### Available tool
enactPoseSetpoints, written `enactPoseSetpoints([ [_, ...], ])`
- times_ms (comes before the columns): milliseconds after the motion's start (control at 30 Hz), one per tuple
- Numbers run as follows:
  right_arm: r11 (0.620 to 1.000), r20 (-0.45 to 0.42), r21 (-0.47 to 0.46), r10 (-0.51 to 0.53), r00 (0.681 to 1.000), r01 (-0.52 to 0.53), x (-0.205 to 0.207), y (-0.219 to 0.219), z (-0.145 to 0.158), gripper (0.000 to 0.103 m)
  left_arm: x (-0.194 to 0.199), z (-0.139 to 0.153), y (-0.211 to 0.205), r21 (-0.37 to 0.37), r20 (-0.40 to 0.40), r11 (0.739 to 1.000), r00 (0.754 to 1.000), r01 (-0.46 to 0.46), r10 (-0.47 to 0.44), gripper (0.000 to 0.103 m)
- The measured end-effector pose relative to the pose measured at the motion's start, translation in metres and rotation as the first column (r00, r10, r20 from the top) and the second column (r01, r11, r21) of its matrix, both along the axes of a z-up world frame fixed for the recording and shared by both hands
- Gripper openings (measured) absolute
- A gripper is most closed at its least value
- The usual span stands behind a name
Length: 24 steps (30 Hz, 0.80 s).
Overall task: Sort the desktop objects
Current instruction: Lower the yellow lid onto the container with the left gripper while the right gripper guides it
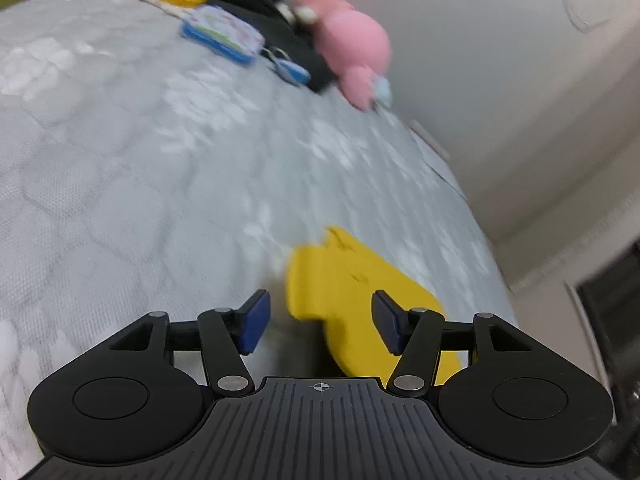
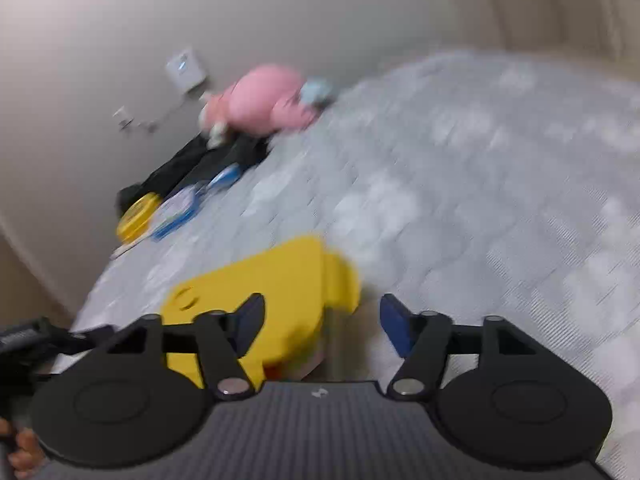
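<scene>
While both grippers, left gripper [image 1: 320, 322] and right gripper [image 2: 322, 330], hover with jaws spread and empty, the yellow case [image 1: 344, 292] lies on the mattress [image 1: 120, 180] just ahead of them.

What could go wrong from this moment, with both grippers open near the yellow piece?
Both views are motion-blurred, so aim may be off. The yellow piece lies flat on the soft mattress, so fingers could dig into fabric or push it away. The left gripper and right gripper flank the same piece and might collide.
</scene>
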State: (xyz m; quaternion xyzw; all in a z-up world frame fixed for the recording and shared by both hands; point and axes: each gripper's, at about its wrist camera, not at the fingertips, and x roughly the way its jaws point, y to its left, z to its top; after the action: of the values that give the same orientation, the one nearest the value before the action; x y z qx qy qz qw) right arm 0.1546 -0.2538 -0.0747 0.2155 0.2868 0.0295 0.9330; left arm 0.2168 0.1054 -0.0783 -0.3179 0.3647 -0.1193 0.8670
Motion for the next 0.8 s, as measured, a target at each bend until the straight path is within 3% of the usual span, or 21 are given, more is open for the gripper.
enactPoseSetpoints([
  [133,0.999,0.007,0.02,-0.047,0.999,0.046,0.019,0.0,-0.005,0.069,0.017,-0.013,-0.006,-0.008,-0.037,0.999,0.999,-0.04,0.04,0.063],
  [233,0.993,-0.055,0.084,-0.078,0.995,0.083,0.042,-0.005,-0.017,0.069,0.031,-0.015,-0.01,0.025,-0.043,0.999,0.998,-0.037,0.039,0.067],
  [300,0.978,-0.13,0.184,-0.07,0.989,0.094,0.056,-0.012,-0.03,0.069,0.039,-0.019,-0.011,0.001,-0.062,1.0,0.998,-0.018,0.018,0.067],
  [400,0.947,-0.161,0.31,-0.04,0.986,0.09,0.061,-0.019,-0.046,0.047,0.039,-0.022,-0.016,-0.014,-0.068,0.999,0.997,0.039,-0.04,0.054],
  [533,0.975,-0.112,0.215,-0.038,0.993,0.062,0.051,-0.012,-0.035,0.048,0.026,-0.006,-0.03,0.06,-0.034,0.994,0.995,0.092,-0.09,0.051],
  [600,0.973,-0.1,0.219,-0.047,0.994,0.068,0.041,-0.014,-0.029,0.048,0.012,0.003,-0.03,0.042,-0.024,0.993,0.994,0.111,-0.11,0.052],
  [700,0.974,-0.101,0.218,-0.037,0.994,0.059,0.029,-0.017,-0.019,0.048,-0.009,0.005,-0.034,0.08,-0.058,0.988,0.991,0.129,-0.124,0.055],
  [800,0.986,-0.112,0.161,-0.03,0.993,0.048,0.01,-0.007,-0.017,0.049,-0.021,0.0,-0.042,0.147,-0.107,0.981,0.988,0.127,-0.112,0.06],
])
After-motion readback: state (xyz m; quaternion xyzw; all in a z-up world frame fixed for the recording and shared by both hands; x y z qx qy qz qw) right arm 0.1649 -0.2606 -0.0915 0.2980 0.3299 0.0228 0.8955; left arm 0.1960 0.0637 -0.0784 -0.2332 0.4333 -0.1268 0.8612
